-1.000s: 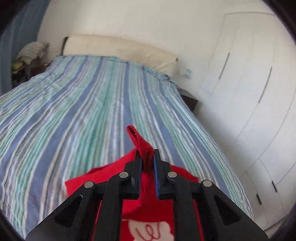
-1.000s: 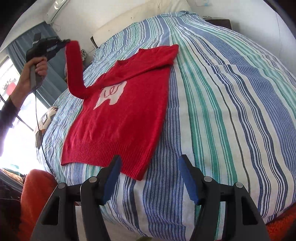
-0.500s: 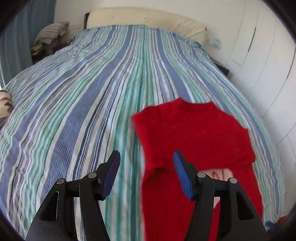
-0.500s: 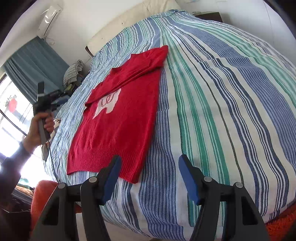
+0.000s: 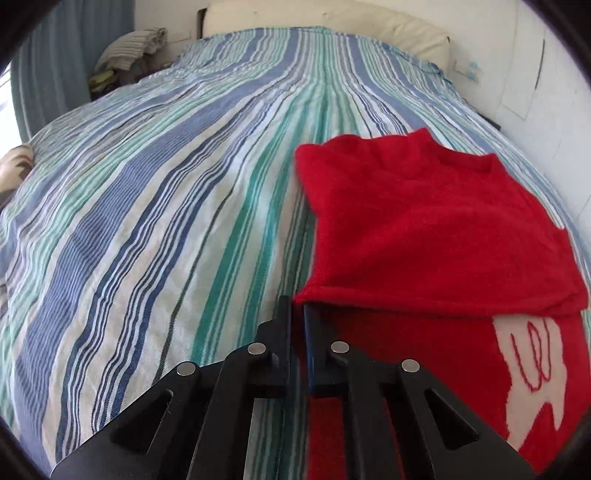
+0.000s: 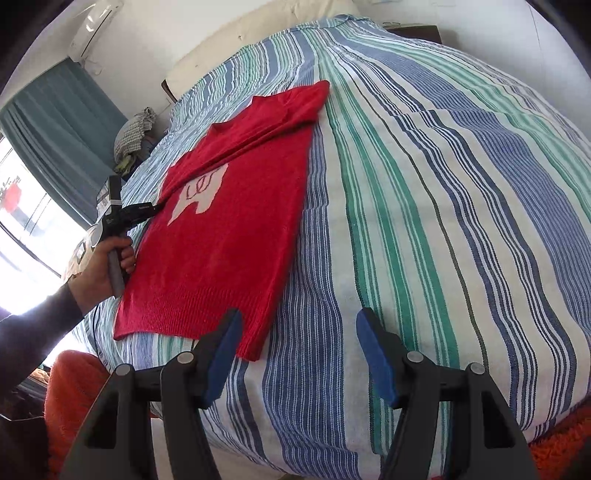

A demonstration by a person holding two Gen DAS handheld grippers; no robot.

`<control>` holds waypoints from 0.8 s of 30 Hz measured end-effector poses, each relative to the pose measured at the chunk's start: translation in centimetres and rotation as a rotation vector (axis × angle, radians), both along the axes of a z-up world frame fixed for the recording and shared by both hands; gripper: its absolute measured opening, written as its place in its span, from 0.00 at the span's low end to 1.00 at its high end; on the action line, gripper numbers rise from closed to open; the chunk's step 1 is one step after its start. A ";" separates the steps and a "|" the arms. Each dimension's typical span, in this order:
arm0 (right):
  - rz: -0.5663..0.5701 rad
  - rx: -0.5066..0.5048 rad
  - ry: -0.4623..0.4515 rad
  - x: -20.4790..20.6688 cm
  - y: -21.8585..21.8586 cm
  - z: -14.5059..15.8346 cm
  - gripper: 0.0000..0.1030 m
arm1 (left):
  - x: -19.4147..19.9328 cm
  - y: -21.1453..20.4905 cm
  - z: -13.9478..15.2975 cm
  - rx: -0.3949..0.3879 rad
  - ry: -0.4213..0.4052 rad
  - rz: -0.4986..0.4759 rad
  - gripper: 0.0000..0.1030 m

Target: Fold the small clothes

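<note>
A small red sweater [image 6: 236,206] with a white patch on its chest lies flat on the striped bed, both sleeves folded across the chest. In the left wrist view the sweater [image 5: 424,229] fills the right side. My left gripper [image 5: 298,314] is shut on the sweater's left side edge, just below the folded sleeve; it also shows in the right wrist view [image 6: 157,207]. My right gripper [image 6: 297,332] is open and empty, hovering just above the bed near the sweater's hem corner.
The bed [image 6: 443,184] has a blue, green and white striped cover. A pile of folded laundry [image 5: 129,51] sits at the far left by the teal curtain. A cream headboard [image 5: 332,22] and white wardrobe doors stand beyond. An orange rug [image 6: 70,387] lies below the bed edge.
My left gripper let go of the raised sleeve, which now lies folded across the chest. It then came down and shut on the sweater's side edge. My right gripper stayed open.
</note>
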State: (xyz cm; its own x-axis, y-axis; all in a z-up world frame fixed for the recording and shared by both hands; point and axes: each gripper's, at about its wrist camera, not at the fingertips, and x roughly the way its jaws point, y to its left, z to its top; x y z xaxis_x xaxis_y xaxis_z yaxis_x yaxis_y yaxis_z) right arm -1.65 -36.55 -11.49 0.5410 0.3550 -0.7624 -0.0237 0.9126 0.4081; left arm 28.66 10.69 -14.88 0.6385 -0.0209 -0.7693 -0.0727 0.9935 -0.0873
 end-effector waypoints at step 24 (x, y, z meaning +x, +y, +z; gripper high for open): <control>-0.051 -0.077 -0.061 0.5 -1.2 1.9 0.62 | -20.1 -0.3 3.7 -0.057 0.064 -0.086 0.81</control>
